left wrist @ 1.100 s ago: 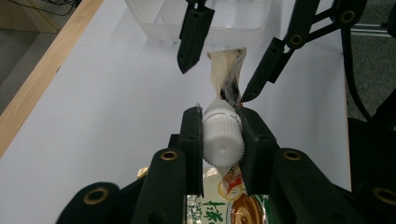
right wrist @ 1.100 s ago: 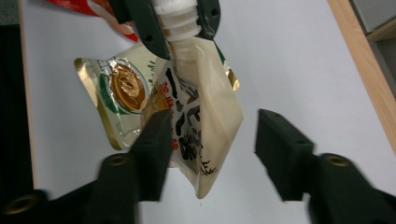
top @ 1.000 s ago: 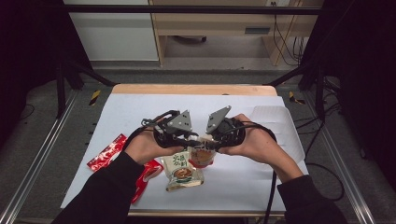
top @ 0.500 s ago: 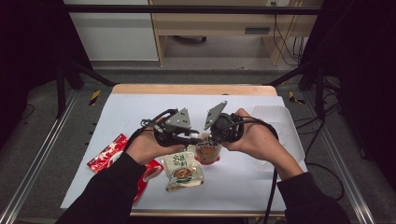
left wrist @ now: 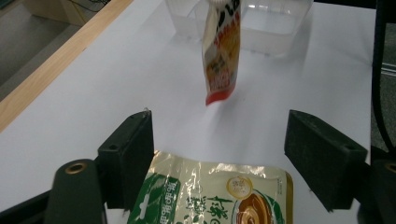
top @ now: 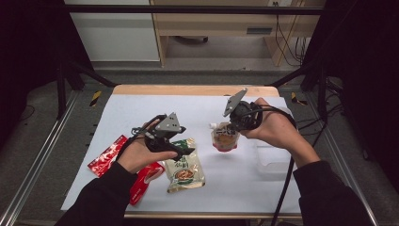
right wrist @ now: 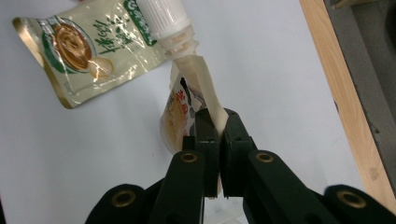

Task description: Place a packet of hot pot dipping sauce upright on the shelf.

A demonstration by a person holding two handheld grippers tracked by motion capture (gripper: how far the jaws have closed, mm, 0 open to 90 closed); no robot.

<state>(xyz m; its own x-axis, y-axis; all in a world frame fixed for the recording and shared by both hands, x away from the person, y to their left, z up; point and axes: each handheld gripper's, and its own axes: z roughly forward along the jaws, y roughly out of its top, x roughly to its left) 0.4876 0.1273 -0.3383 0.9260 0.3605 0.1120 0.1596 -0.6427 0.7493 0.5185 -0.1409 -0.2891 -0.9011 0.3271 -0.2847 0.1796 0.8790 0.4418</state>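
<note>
High view first: I see my right gripper (top: 229, 126) holding a small see-through pouch with a white screw cap and a red bottom edge (top: 225, 139). The pouch hangs above the white table (top: 141, 108), near the middle. In the right gripper view, the two black jaws are squeezed tight on the flat side of the small pouch (right wrist: 184, 109), just below its cap.

My left gripper (top: 184, 149) is lower and closer to me. Its jaws have just been opening. In the left gripper view they stand wide apart, and nothing is pinched between them. A flat cream and green food pouch with a picture of a brown bowl (left wrist: 215, 196) lies on the table right under them. From above I see that green pouch (top: 184, 170) lying flat near the front of the table, well apart from the hanging one.

Two shiny red packets (top: 108, 155) lie on the table by my left hand (top: 136, 153). A clear plastic box (top: 270, 157) sits on the table at the right side, under my right arm.
</note>
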